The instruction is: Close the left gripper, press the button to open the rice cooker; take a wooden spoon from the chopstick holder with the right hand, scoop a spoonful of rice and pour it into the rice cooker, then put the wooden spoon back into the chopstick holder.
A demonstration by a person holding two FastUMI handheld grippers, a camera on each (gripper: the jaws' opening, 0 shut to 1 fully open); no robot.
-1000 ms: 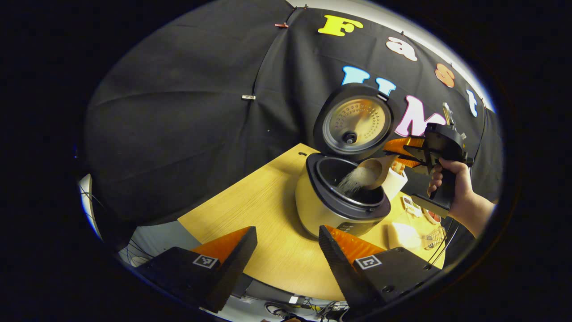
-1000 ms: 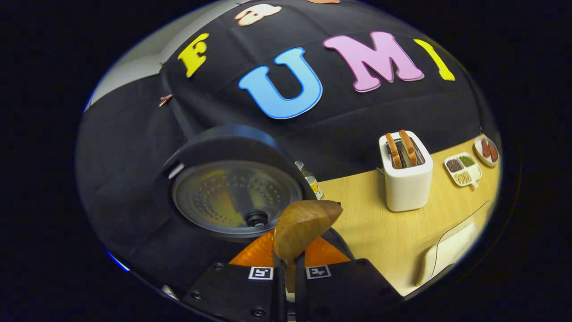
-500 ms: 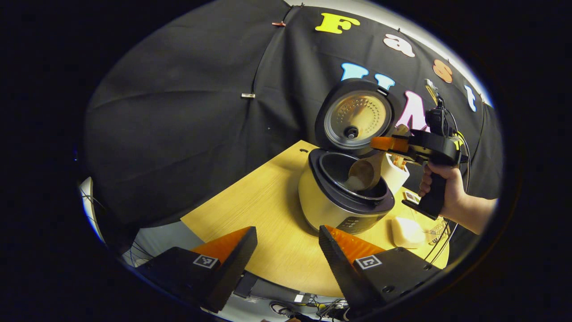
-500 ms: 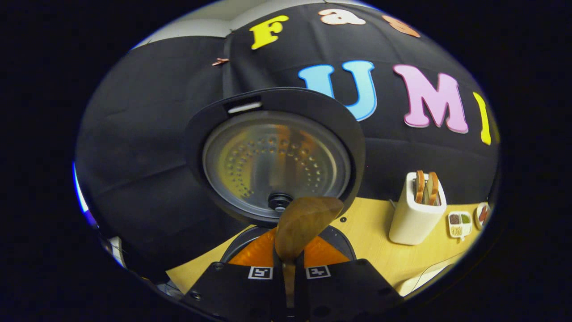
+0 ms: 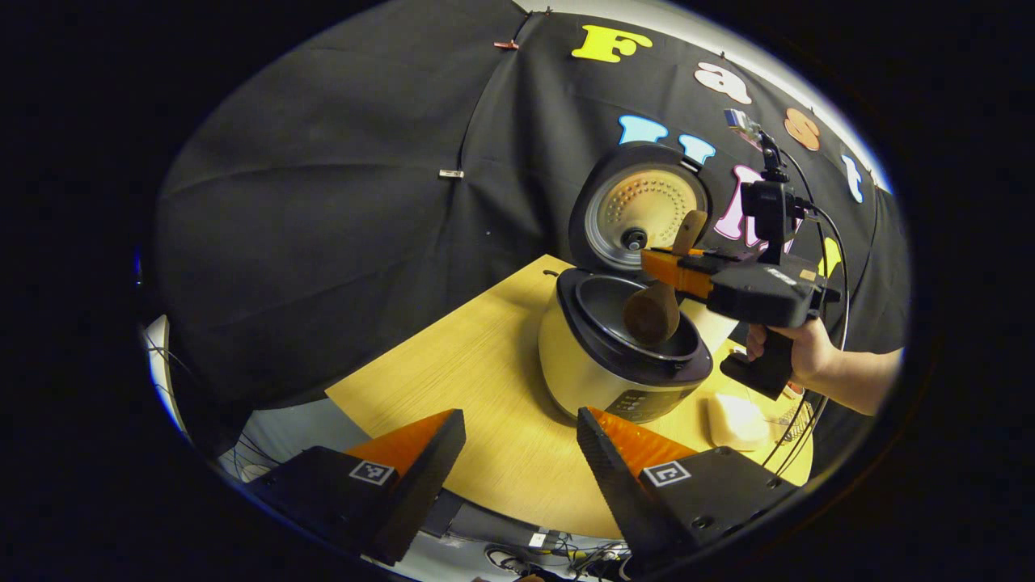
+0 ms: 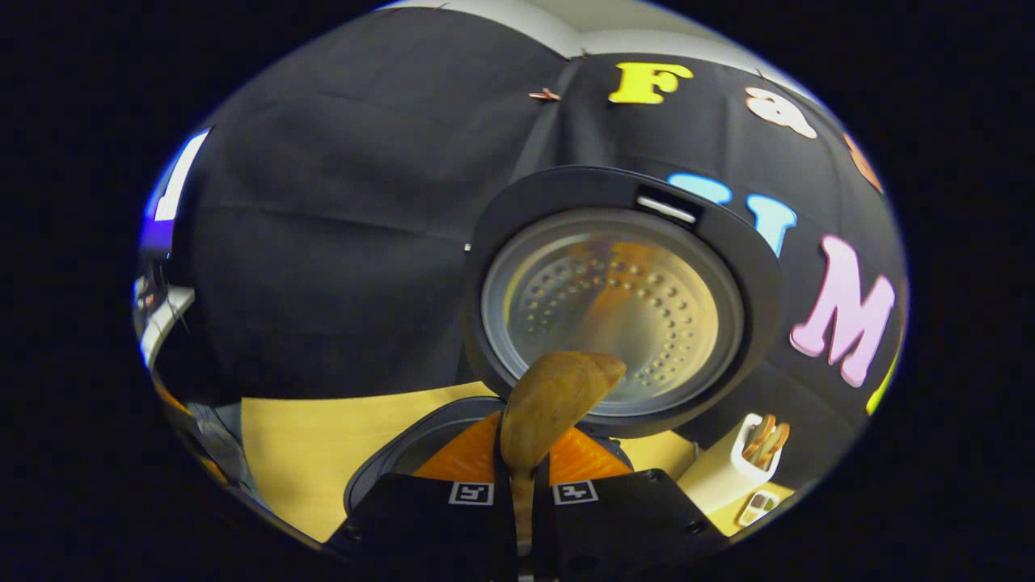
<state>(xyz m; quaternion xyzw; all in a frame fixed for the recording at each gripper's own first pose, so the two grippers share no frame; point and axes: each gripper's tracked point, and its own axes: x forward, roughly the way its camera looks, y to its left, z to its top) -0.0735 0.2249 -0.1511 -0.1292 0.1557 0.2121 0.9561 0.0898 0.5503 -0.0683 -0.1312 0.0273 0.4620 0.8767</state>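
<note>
Spanning pale wooden table [image 5: 477, 364], black cloth wall [image 5: 323, 202]; right gripper [image 6: 524, 485] fingers pinching wooden spoon [image 6: 554, 400], left gripper [image 5: 517, 453] fingers spread.

The raised lid [image 5: 643, 204] blocks behind the rice cooker [image 5: 618, 352]; its front stands open.

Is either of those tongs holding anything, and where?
The right tongs grip the wooden spoon by its handle; the left tongs hold nothing.
</note>
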